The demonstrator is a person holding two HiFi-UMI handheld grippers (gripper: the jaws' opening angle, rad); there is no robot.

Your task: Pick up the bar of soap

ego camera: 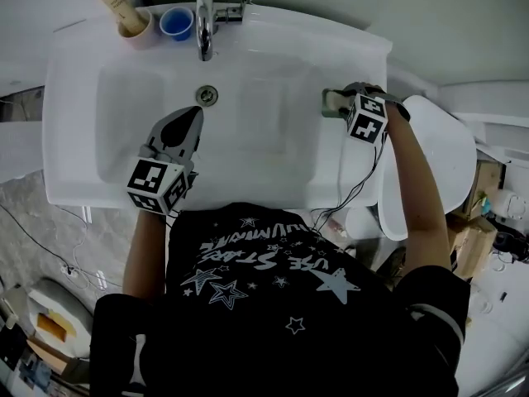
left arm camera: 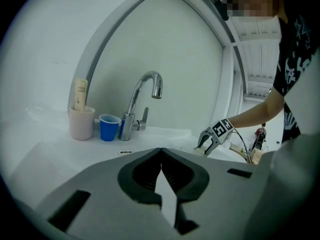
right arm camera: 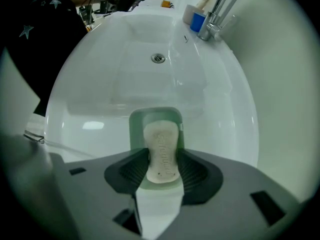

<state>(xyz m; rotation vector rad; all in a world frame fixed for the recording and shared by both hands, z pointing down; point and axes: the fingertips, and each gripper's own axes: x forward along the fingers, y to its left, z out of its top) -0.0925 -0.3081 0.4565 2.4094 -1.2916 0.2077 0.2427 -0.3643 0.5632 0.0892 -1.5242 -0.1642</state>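
A pale bar of soap (right arm camera: 161, 146) lies in a green dish (right arm camera: 155, 115) on the right rim of the white sink (ego camera: 74, 122). My right gripper (right arm camera: 162, 158) points down at it, and its ribbed pads (right arm camera: 140, 168) press on both long sides of the bar. In the head view this gripper (ego camera: 335, 102) covers the dish (ego camera: 327, 102). My left gripper (ego camera: 190, 116) hovers over the basin near the front edge, shut and holding nothing. In the left gripper view its tips (left arm camera: 160, 150) meet, and the right gripper (left arm camera: 206, 145) shows far off.
A chrome tap (ego camera: 204, 23) stands at the back of the sink, with a blue cup (ego camera: 177, 21) and a pink cup (ego camera: 136, 27) holding a tube beside it. The drain (ego camera: 207, 95) lies mid-basin. A white toilet (ego camera: 438, 155) stands close on the right.
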